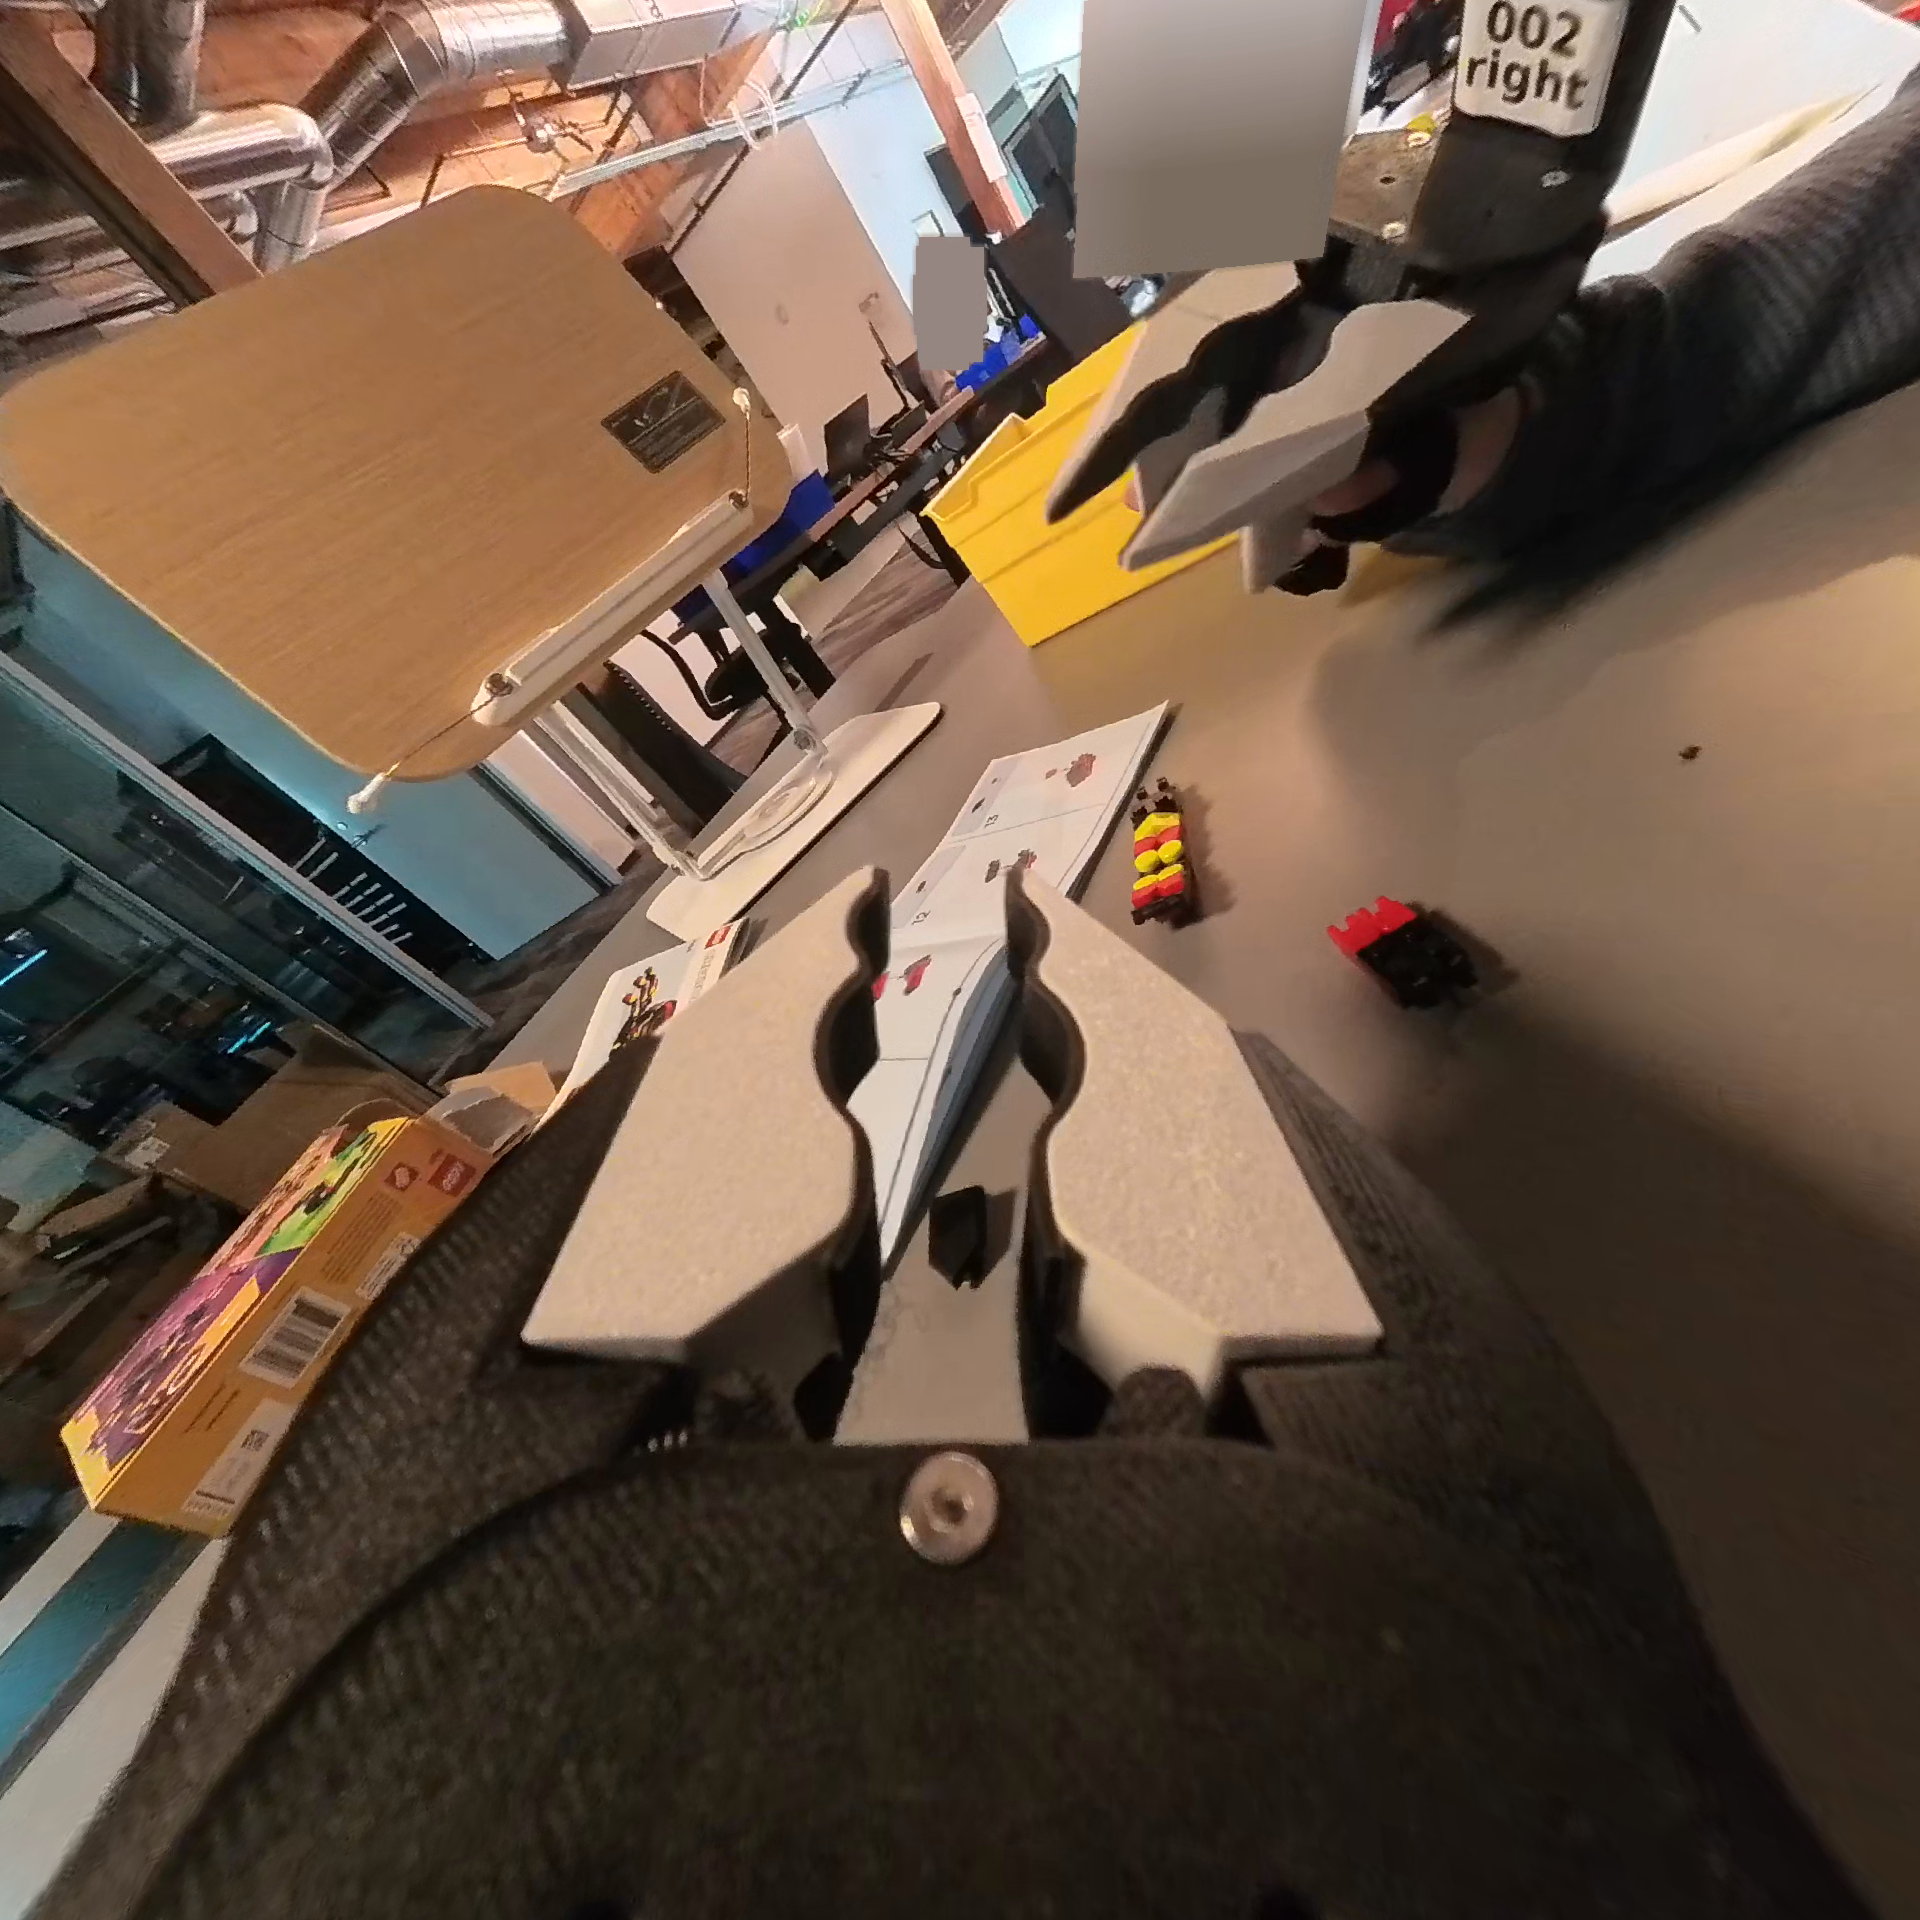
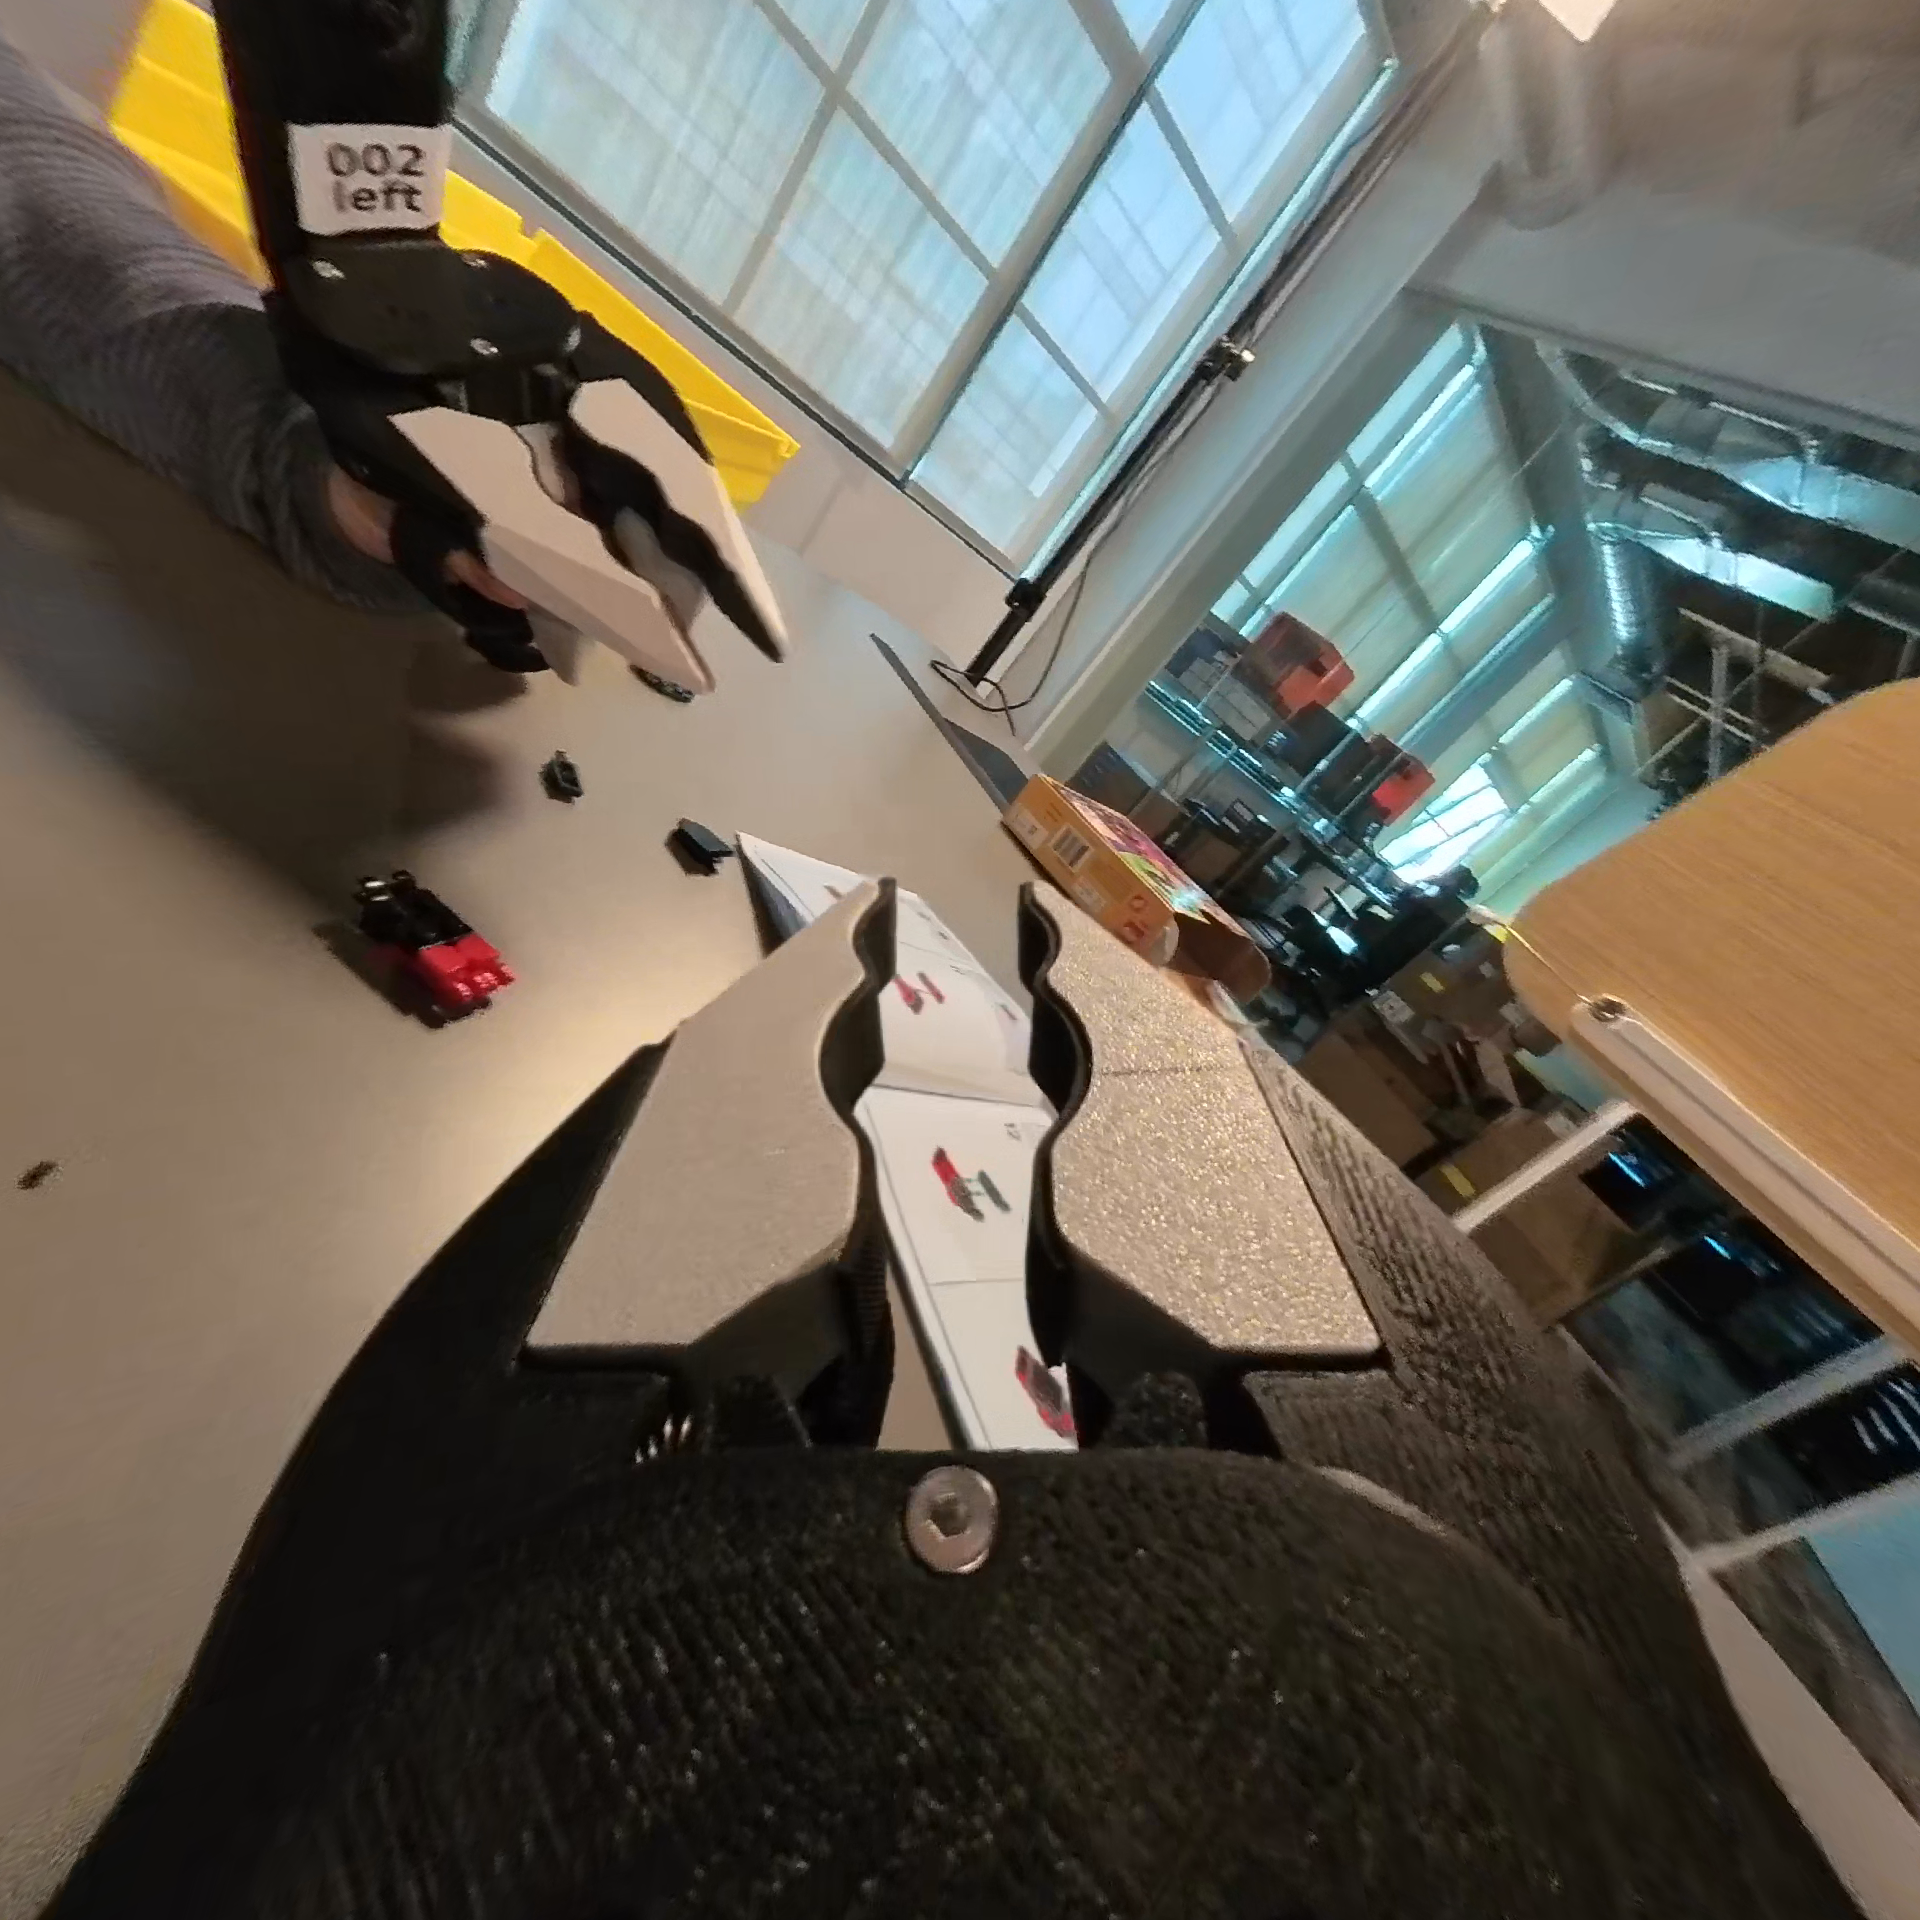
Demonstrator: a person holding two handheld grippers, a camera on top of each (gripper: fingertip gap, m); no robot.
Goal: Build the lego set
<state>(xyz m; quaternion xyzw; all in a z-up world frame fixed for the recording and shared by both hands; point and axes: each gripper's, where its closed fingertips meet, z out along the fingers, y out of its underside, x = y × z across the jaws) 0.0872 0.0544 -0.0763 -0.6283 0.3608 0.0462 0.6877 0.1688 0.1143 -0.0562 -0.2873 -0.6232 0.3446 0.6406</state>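
Observation:
My left gripper [image 1: 948, 894] is open and empty, held above the open instruction booklet [image 1: 1039, 810]. A small black piece [image 1: 956, 1236] lies on the table and shows through the gap between its fingers. A yellow, red and black lego assembly [image 1: 1164, 862] and a red and black assembly [image 1: 1403, 951] sit on the table to its right. My right gripper [image 2: 956, 904] is open and empty above the booklet [image 2: 956, 1039]. The red and black assembly [image 2: 431, 951] lies to its left. Two small black pieces [image 2: 561, 774] [image 2: 698, 840] lie beyond it. Each gripper shows in the other's view, the right [image 1: 1101, 520] and the left [image 2: 738, 665], both held in the air.
A yellow bin [image 1: 1029, 520] [image 2: 644, 332] stands at the far side of the grey table. A wooden book-stand board [image 1: 384, 468] [image 2: 1745, 987] rises beside the booklet. The lego box [image 1: 270, 1320] [image 2: 1112, 862] lies near the table edge. A tiny dark speck [image 1: 1688, 751] lies on bare table.

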